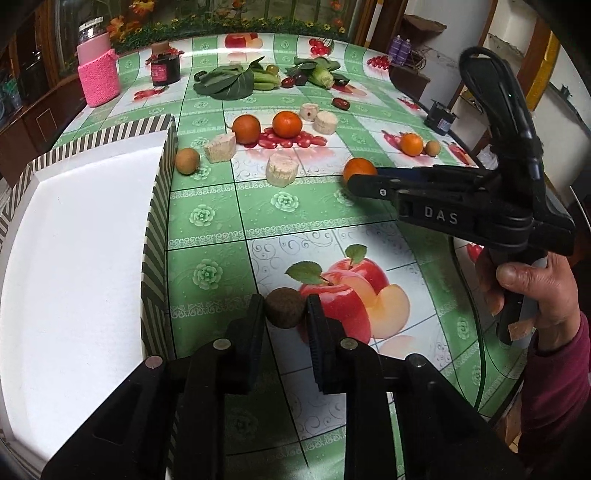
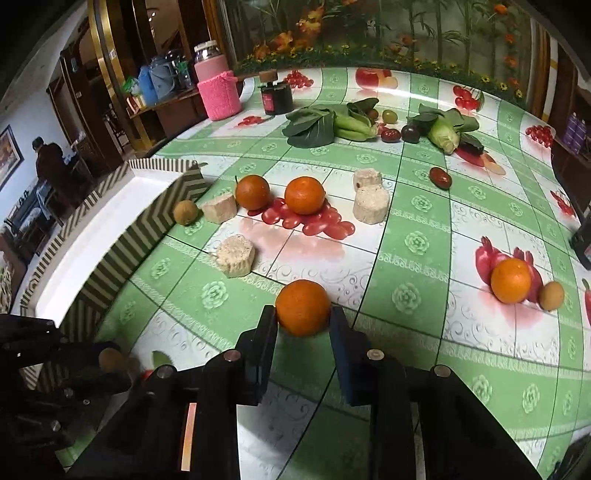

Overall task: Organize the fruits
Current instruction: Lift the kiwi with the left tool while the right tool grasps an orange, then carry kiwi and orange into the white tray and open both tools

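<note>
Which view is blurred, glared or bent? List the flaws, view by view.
Left wrist: fisheye bends the table grid; the white box washes out; the brown fruit stays sharp. Right wrist: glare streaks the table's far edge; the left gripper is dark and blurred; the orange stays sharp.

A glossy cloth (image 2: 413, 258) of green and white squares printed with fruit is covering the counter and catching a pale sheen of light near its far edge. Behind it a mural (image 2: 369, 33) of bamboo and orange flowers is spanning the wall. On the left of the right wrist view, a dark wooden cabinet (image 2: 166, 114) with gold trim is standing beside a white wall (image 2: 37, 122) where a framed picture (image 2: 9, 155) is hanging. A person (image 2: 50, 158) is standing in the room beyond.
</note>
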